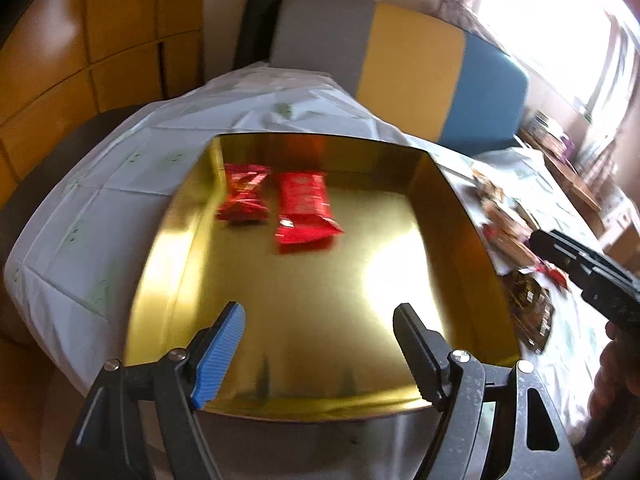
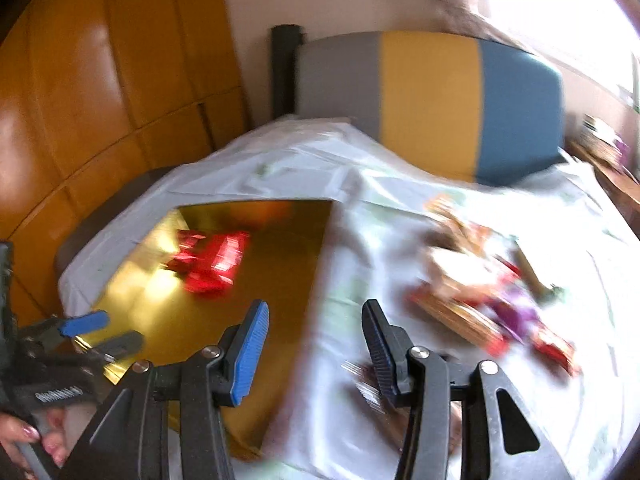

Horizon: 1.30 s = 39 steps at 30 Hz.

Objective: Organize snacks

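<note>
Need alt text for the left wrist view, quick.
Two red snack packets lie at the far left of a shiny gold tray on a white tablecloth. The open, empty left gripper hovers over the tray's near edge; more snacks lie to the right.

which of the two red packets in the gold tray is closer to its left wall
The smaller, crinkled red packet, almost against the gold tray's left wall; the longer red packet lies nearer the middle.

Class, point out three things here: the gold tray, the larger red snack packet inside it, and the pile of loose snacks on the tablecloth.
gold tray (image 1: 320, 288): left wrist view, bare floor.
larger red snack packet (image 1: 304, 208): left wrist view, packet's middle.
pile of loose snacks (image 2: 480, 300): right wrist view, blurred centre.
</note>
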### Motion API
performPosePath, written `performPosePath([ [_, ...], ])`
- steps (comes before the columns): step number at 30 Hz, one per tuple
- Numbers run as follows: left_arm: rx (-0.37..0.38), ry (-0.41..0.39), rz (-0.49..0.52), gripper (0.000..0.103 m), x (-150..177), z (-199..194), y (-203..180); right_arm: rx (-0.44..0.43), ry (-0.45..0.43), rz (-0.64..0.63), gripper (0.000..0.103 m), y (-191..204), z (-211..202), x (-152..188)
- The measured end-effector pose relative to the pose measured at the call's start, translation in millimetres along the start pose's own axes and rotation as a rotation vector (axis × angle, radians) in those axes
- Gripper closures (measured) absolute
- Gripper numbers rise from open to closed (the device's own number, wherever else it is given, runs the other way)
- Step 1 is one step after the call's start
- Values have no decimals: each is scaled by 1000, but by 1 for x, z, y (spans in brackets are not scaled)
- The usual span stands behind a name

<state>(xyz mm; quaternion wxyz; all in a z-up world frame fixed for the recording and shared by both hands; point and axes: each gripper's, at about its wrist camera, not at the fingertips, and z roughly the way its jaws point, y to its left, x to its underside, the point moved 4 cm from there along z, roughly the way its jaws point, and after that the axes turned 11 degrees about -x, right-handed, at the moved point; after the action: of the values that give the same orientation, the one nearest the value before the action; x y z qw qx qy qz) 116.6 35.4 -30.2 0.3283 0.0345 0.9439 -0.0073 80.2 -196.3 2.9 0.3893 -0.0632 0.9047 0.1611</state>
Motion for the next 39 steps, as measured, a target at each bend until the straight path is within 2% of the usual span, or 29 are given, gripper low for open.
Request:
performPosePath([
  [5, 96, 14, 76, 13, 6, -16, -48, 101, -20, 121, 54, -63, -33, 30],
  [9, 196, 41, 153, 11, 13, -30, -98, 185, -25, 196, 54, -106, -56, 55],
  [15, 330, 119, 254, 8, 23, -33, -184, 240, -41, 290, 54, -147, -78, 88],
  [18, 326, 181, 221, 8, 21, -20, -207, 246, -62, 334, 54, -157, -85, 98],
  [22, 286, 291, 131, 8, 16, 4, -231, 258, -97, 367, 54, -169, -97, 106],
  [24, 268, 320, 86, 8, 12, 15, -239, 270, -106, 371, 54, -174, -104, 109],
  [26, 203, 346, 58, 7, 9, 25, -245, 281, -118, 377, 54, -179, -109, 112],
  [31, 80, 301, 80, 8, 1, 42, -253, 280, -142, 421, 53, -193, -120, 120],
  [33, 98, 270, 122, 20, 1, 45, -261, 281, -145, 426, 53, -197, -122, 122],
  [34, 111, 266, 169, 31, 4, 48, -268, 282, -144, 428, 53, -199, -122, 123],
  [35, 106, 253, 206, 36, 6, 49, -272, 282, -144, 432, 53, -202, -122, 123],
  [37, 116, 184, 298, 36, 10, 47, -282, 282, -150, 439, 53, -206, -123, 123],
  [39, 159, 136, 365, 37, 11, 46, -289, 285, -151, 438, 53, -209, -123, 123],
])
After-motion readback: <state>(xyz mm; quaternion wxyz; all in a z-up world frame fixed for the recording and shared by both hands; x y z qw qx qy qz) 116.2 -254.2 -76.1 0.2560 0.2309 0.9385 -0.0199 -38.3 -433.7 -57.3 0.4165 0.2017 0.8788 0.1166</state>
